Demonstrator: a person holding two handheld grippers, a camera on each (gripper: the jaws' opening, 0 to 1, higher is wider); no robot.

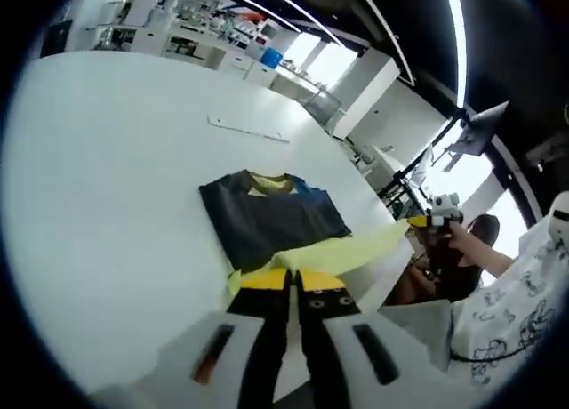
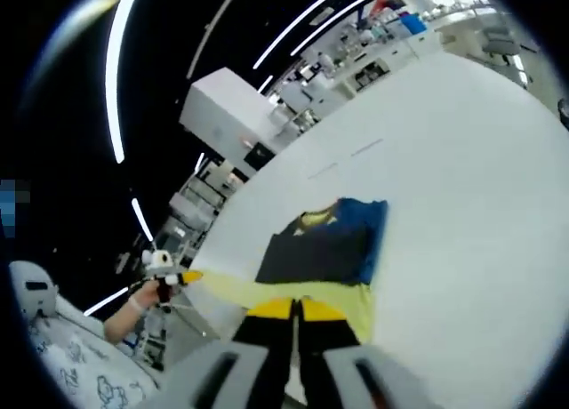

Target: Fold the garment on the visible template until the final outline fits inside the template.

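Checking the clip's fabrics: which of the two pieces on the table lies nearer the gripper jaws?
The yellow cloth, spread right at the jaw tips of the right gripper; the folded dark garment with its blue part lies beyond it.

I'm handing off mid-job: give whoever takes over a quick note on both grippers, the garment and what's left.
Left gripper: fingers closed together, nothing visibly held.
Right gripper: the same.
Garment: dark with blue and yellow parts, lying in a compact fold on the white table.
Yellow template: under the garment's near edge, sticking out to one side.
Done: folding looks largely complete.
Left: check the outline fits the template; whether it does is unclear from here.
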